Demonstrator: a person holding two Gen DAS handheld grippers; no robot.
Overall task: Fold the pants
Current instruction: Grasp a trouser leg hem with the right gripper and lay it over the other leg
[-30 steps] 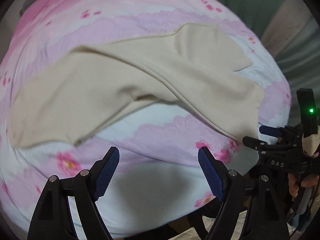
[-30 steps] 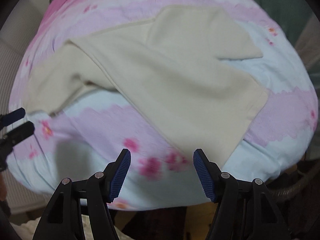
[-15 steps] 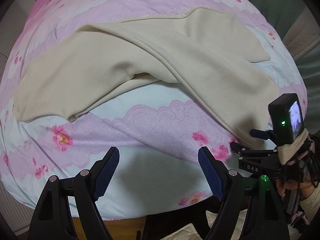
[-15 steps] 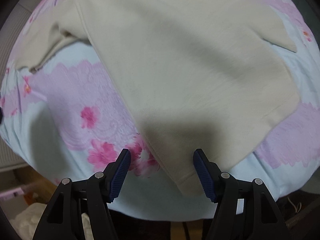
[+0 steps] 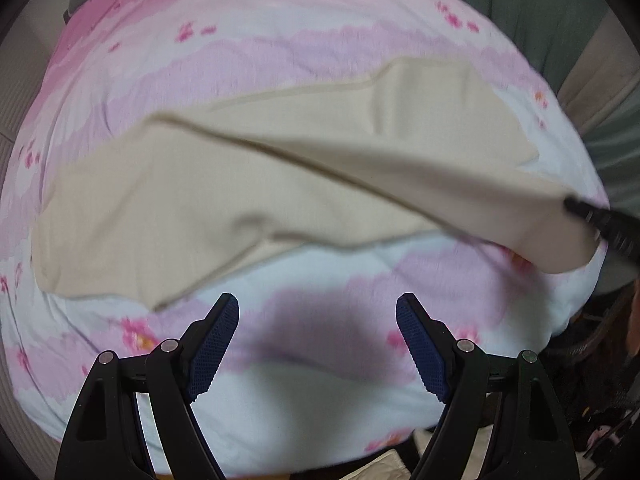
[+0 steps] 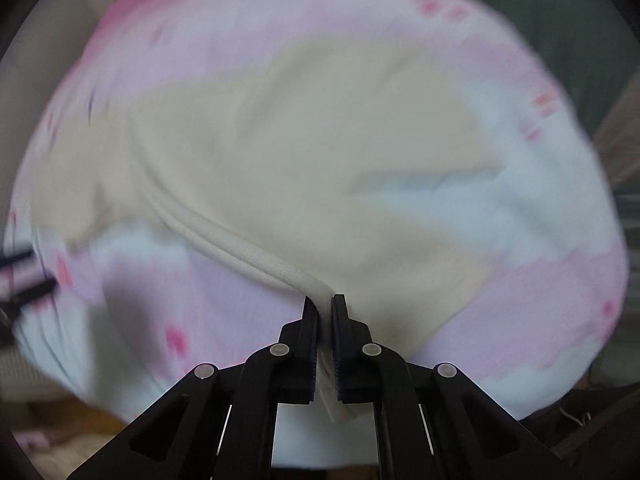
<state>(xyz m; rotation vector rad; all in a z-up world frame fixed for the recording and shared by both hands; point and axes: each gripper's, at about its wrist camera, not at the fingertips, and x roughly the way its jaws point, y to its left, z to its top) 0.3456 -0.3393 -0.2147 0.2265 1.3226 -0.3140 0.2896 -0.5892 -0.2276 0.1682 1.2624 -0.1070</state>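
1 corner only in a grip so far. Pinches a thick, doubled edge of the cream pants (image 6: 320,140) in the right gripper (image 6: 325,308), jaws just now closing and pressed together on the cloth, with a short tail of fabric poking out behind the pads. Holds that corner raised off the pink floral cover (image 5: 320,400), judging by the left wrist view, and leaves the rest of the garment sprawled across the middle of the cover, 1 leg fanned toward the left. Keeps the left gripper (image 5: 318,320) near the front edge of the cover, jaws wide apart, nothing between them, well short of the cloth. Risks from here, as a judgement: dragging the whole garment sideways instead of folding it, with no hold on the far side; losing the edge through a pinch on only part of the doubled layers, then a crooked drop; bunching the loose leg under the carried flap, given the wrinkles already showing in the far part of the cloth; pulling the cover along through pads biting the sheet as well, though cannot tell that from the blurred right wrist view. Probably calls for a slow carry and a left-side grip on the matching corner.
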